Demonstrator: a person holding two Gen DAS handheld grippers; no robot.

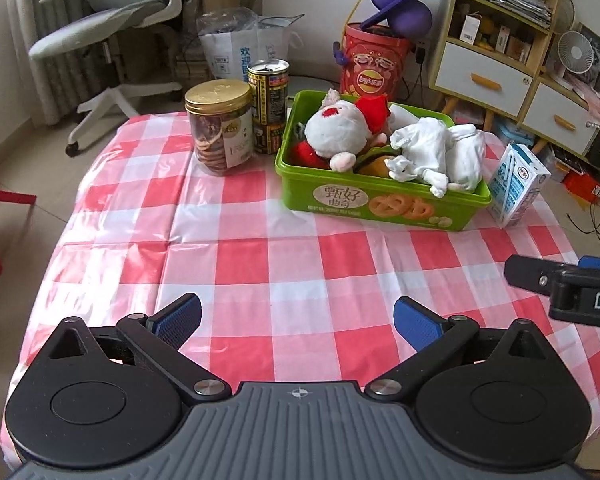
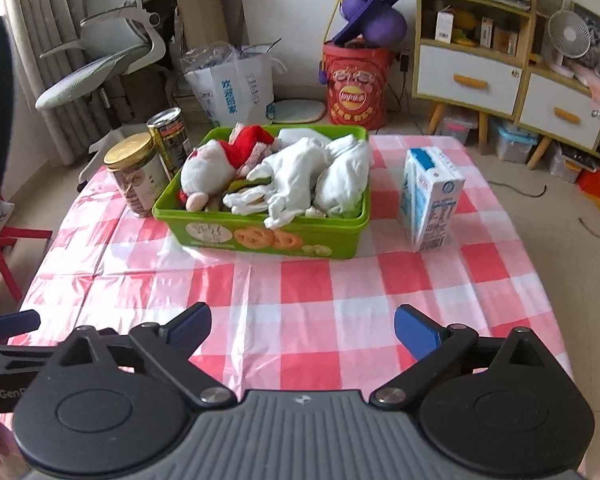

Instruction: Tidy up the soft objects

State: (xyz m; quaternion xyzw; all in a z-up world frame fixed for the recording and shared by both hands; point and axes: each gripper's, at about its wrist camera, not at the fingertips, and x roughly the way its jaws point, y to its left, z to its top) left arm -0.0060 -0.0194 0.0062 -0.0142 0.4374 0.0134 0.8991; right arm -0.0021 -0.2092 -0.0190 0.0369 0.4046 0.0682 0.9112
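While both tools are held low over the near edge of the bench (image 1: 260, 264), the soft objects are seen already gathered in the green bin (image 1: 380, 204) at the far side: a plush toy (image 1: 336, 128) with a red cap at the bin's left, and white gloves (image 1: 424, 152) heaped at its right, one glove finger draped over the front rim. The left gripper (image 1: 296, 322) is spread wide and holds nothing; the right gripper (image 2: 302, 332) is likewise parted and empty. A cookie jar (image 1: 220, 128) and a can (image 1: 268, 100) are stood just beside the bin's left wall, a milk carton (image 2: 430, 196) near its right (none of them soft, so best left alone). By the look of it, little remains; if the hanging glove is to be tucked in, it is best pinched lightly from above, the bin being kept from sliding on the slick cloth.
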